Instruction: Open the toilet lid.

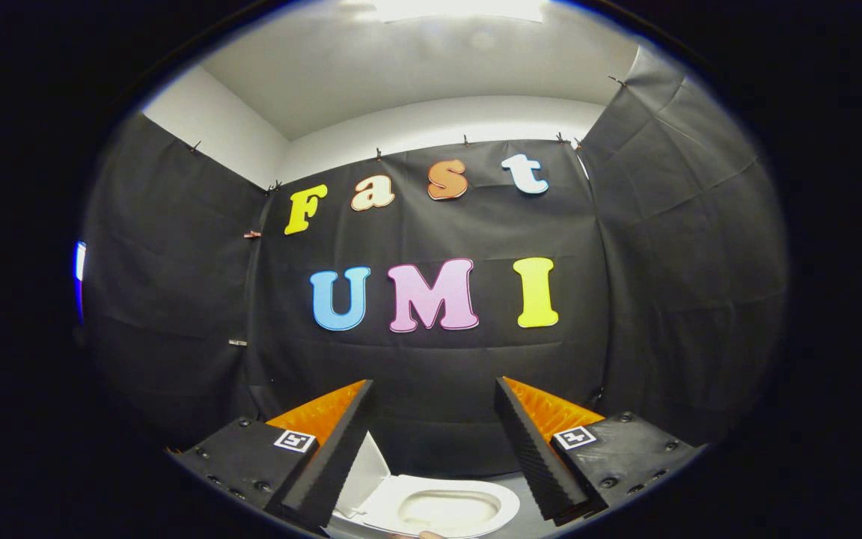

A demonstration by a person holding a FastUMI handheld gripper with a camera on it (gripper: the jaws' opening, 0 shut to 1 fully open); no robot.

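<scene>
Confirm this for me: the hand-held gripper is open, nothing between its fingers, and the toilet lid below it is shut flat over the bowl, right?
Not quite. The gripper view shows the toilet lid already raised, standing up beside the exposed bowl. The rest holds: the hand-held gripper is open, nothing between its fingers.

The gripper (pixel 435 389) is hovering with its fingers (pixel 330 464) standing wide apart and touching nothing, pointing at the black cloth wall (pixel 438 367) beyond them. Below and between the fingers, the toilet (pixel 438 509) is showing its white seat and bowl, with the lid (pixel 362 471) standing raised beside the left finger. Overhead, a ceiling light (pixel 461 9) is glowing.
</scene>
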